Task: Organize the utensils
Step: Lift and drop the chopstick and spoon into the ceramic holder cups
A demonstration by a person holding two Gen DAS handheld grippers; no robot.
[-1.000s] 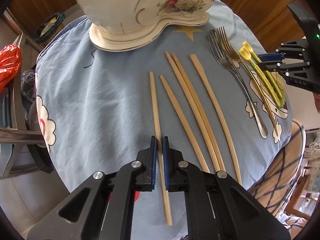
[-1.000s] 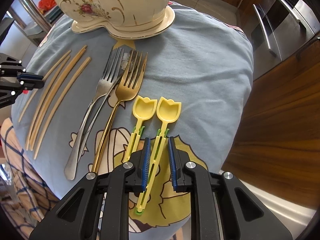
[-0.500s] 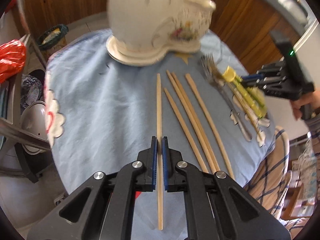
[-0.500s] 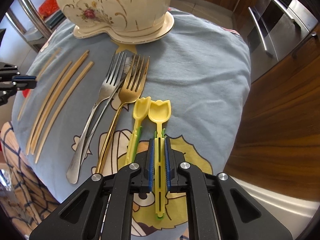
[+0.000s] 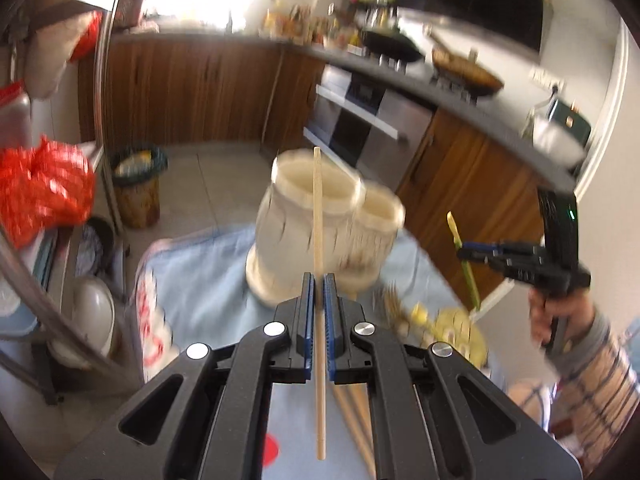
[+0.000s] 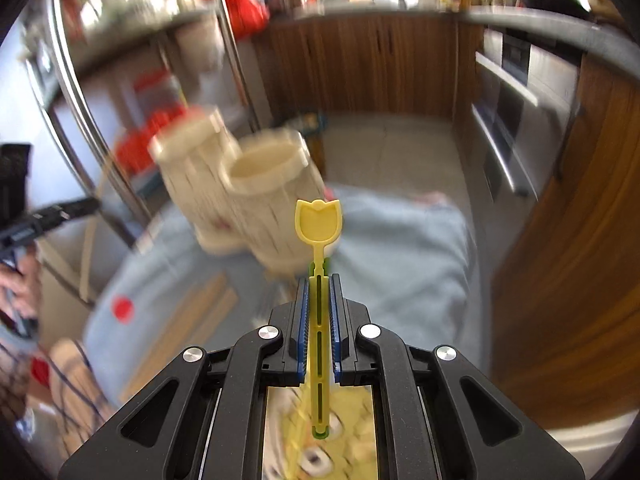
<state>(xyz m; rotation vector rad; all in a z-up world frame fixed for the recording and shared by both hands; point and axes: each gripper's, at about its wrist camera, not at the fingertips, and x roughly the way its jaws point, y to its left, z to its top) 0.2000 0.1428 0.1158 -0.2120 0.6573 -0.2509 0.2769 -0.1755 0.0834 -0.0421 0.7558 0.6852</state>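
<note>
Left gripper [image 5: 319,280] pinches a chopstick [image 5: 318,216], lifted off the surface [image 5: 208,280], long axis pointing ahead toward the cream holder [image 5: 320,236]. Right gripper [image 6: 318,280] is clamped on a yellow spoon [image 6: 318,224], bowl forward, also raised, open air around it. Only the left view shows the spare chopsticks [image 5: 354,412] below; the blurred forks [image 5: 394,304] appear to lie near the surface's right edge.

No readable text from either wrist view.
I can't make out any lettering, brand or number; motion blur smears every surface I'm looking at.
</note>
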